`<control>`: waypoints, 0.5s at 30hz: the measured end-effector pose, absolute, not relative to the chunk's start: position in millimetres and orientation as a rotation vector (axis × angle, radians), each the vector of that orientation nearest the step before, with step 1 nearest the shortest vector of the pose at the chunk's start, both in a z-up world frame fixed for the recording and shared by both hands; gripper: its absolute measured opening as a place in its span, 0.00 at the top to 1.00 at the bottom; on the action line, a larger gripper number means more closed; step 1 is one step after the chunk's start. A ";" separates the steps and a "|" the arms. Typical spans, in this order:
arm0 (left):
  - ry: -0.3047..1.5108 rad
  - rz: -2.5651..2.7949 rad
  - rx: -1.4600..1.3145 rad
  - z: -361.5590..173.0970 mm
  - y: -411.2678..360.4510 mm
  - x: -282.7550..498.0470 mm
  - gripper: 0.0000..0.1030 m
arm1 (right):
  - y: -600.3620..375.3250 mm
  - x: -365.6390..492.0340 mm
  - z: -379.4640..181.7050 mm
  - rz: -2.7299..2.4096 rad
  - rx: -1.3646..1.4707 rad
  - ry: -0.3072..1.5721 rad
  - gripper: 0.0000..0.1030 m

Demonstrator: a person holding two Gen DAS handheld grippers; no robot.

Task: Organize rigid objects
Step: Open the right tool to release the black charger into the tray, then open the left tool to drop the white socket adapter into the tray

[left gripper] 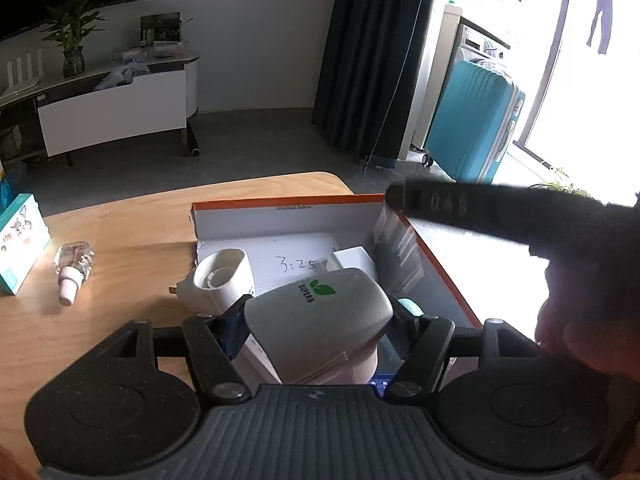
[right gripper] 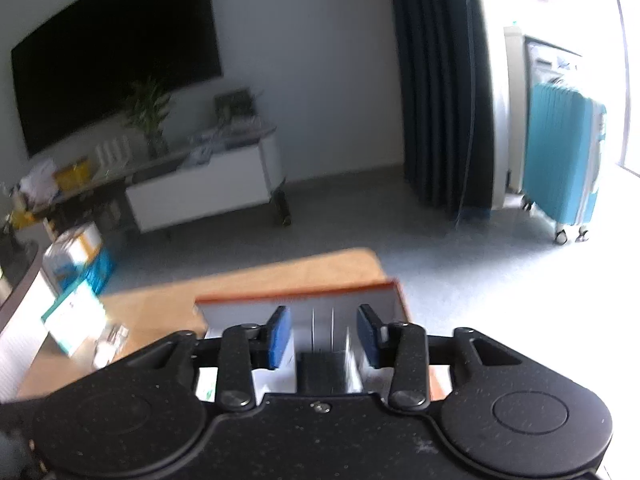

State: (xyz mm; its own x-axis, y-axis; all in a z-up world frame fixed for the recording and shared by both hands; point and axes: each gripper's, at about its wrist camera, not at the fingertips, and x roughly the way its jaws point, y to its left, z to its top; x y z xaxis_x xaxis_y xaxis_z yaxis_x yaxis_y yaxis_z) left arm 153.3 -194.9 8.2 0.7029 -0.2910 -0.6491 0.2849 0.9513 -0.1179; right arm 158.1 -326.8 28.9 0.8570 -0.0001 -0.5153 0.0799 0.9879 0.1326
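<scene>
My left gripper (left gripper: 318, 320) is shut on a white-grey device (left gripper: 320, 312) with a green leaf logo, its blue pads pressing both sides, low over the near end of an orange-rimmed cardboard box (left gripper: 288, 202). Inside the box lie a white cup-shaped plug (left gripper: 220, 276), a small white box (left gripper: 352, 260) and flat white packs (left gripper: 400, 244) standing against the right wall. My right gripper (right gripper: 324, 328) is open over the same box (right gripper: 300, 292). A black ribbed object (right gripper: 320, 372) sits below the gap, clear of both pads. The right wrist view is blurred.
On the wooden table (left gripper: 132, 224), left of the box, lie a clear bottle (left gripper: 74, 266) and a teal-and-white carton (left gripper: 20, 244). A dark blurred bar (left gripper: 480, 208) with a hand (left gripper: 580, 340) behind it crosses the box's far right corner. A teal suitcase (left gripper: 472, 120) stands beyond.
</scene>
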 end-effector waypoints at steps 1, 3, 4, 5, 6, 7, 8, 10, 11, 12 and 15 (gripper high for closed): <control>0.723 -0.324 -0.007 8.1 -195.5 153.6 0.33 | -328.7 154.6 31.6 -0.043 0.151 0.529 0.50; 0.722 -0.331 -0.004 7.4 -197.5 154.4 0.33 | -331.8 145.9 36.7 -0.055 0.138 0.507 0.48; 0.724 -0.335 -0.006 6.6 -198.9 155.2 0.33 | -334.5 141.9 39.8 -0.069 0.132 0.494 0.47; 0.727 -0.339 -0.007 5.9 -200.5 156.0 0.33 | -336.5 137.4 42.2 -0.076 0.128 0.484 0.46; 0.729 -0.342 -0.006 5.2 -202.5 156.9 0.33 | -336.5 137.4 42.2 -0.076 0.128 0.484 0.46; 0.732 -0.348 -0.007 4.6 -204.8 158.0 0.33 | -338.9 131.9 44.4 -0.078 0.126 0.475 0.44; 0.735 -0.358 -0.010 4.5 -207.3 159.3 0.33 | -343.5 122.8 48.3 -0.090 0.130 0.462 0.43; 0.739 -0.398 -0.012 3.7 -212.9 162.1 0.33 | -348.4 114.7 51.6 -0.110 0.138 0.452 0.43; 0.740 -0.418 -0.014 3.5 -215.5 163.0 0.33 | -349.9 112.6 53.1 -0.118 0.139 0.449 0.43; 0.742 -0.428 -0.017 3.8 -217.5 163.7 0.32 | -349.9 112.6 53.1 -0.118 0.139 0.449 0.43; 0.722 -0.409 -0.009 7.4 -218.5 161.3 0.18 | -352.0 102.1 58.7 -0.117 0.138 0.438 0.42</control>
